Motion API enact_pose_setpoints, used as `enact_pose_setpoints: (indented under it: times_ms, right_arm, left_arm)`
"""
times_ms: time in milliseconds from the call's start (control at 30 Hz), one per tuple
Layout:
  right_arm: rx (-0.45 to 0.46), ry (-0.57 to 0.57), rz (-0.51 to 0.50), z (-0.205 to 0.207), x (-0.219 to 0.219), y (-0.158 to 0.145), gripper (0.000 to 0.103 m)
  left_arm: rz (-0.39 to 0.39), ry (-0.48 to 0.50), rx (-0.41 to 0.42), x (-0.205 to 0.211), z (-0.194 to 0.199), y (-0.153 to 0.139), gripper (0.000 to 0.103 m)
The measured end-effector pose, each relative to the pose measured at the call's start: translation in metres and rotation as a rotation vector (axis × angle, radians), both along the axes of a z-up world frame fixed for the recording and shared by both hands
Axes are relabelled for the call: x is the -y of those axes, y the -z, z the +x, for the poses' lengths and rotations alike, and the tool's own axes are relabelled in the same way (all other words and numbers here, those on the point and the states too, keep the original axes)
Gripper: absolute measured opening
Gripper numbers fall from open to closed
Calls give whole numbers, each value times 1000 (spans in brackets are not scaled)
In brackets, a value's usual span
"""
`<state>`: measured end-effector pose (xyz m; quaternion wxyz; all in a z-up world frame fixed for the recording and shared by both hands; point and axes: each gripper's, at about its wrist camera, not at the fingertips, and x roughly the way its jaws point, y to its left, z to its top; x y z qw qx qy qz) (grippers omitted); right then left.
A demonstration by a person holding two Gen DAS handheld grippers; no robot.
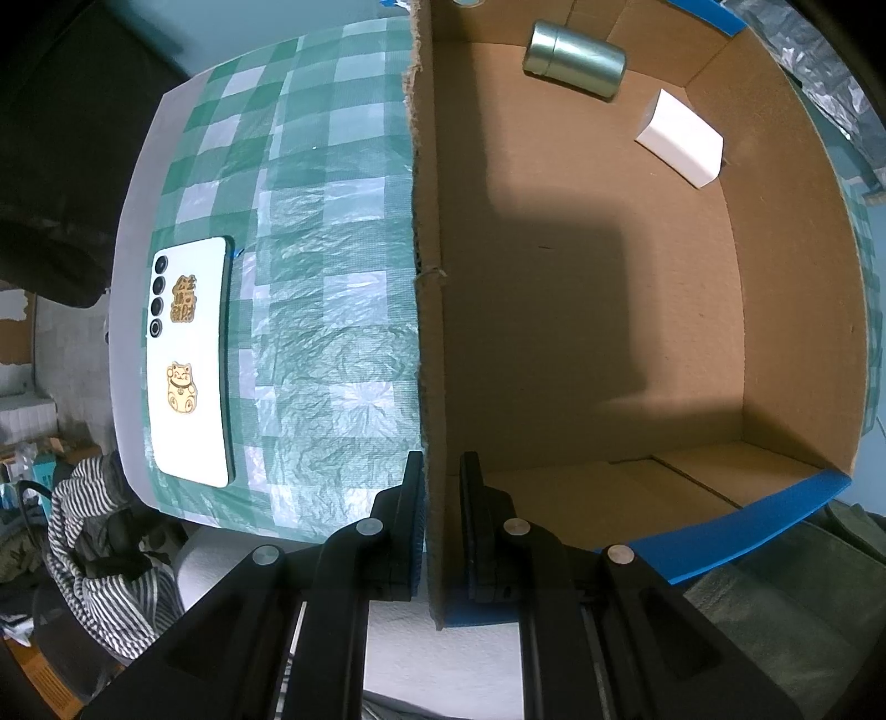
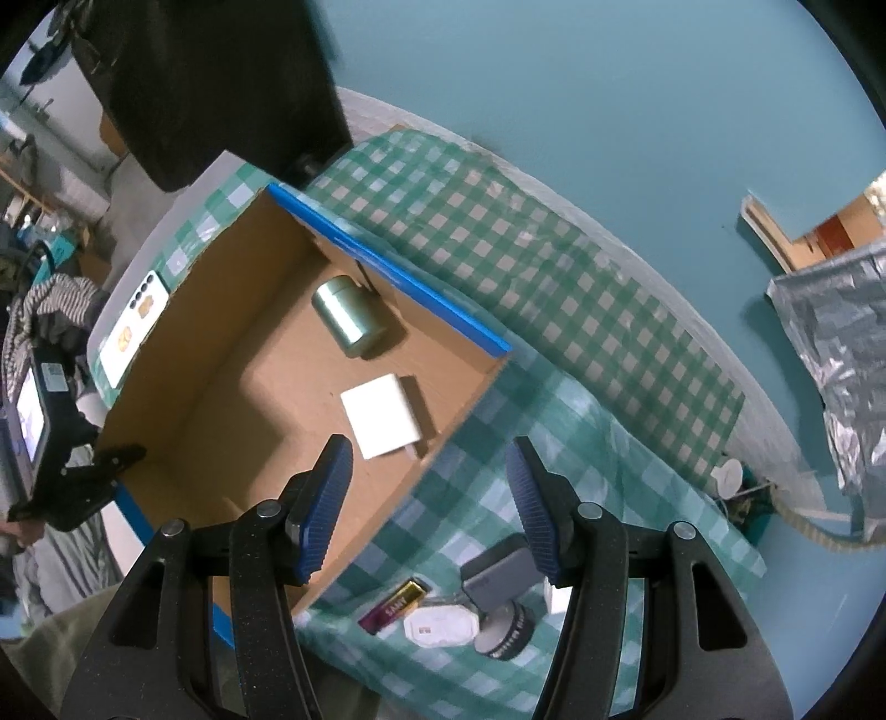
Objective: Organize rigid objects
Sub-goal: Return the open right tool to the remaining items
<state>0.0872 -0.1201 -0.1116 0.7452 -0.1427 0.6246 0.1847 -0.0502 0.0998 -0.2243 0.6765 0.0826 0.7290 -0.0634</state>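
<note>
A brown cardboard box (image 1: 609,304) with blue-taped edges stands on the green checked cloth. My left gripper (image 1: 443,465) is shut on the box's near side wall (image 1: 429,332), one finger on each face. Inside the box lie a silver tin can (image 1: 576,52) on its side and a white block (image 1: 681,138). The right wrist view shows the can (image 2: 349,315) and the white block (image 2: 382,423) from above. My right gripper (image 2: 429,446) hangs open over the box's corner, with nothing between its blue pads.
A white phone (image 1: 191,354) with gold stickers lies on the cloth left of the box. On the cloth right of the box sit a grey case (image 2: 498,570), a gold and maroon bar (image 2: 396,603), a white tag (image 2: 440,626) and a black round piece (image 2: 506,631). Silver foil (image 2: 841,343) lies at the far right.
</note>
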Motion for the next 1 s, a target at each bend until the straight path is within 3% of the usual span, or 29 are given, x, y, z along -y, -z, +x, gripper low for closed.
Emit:
enact_pose_setpoints:
  times_ms: [233, 333, 533, 1000]
  right_arm:
    - [-10, 67, 0, -3, 34, -5, 59]
    - [-26, 100, -17, -2, 53, -2, 64]
    - [-51, 160, -39, -1, 86, 11, 64]
    - [-103, 166, -50, 6, 113, 90, 64]
  left_arm:
    - [0, 9, -2, 4, 1, 0, 10]
    - [-1, 15, -2, 7, 1, -1, 10]
    - [-1, 17, -5, 10, 2, -2, 10]
    - [2, 11, -9, 10, 3, -1, 10]
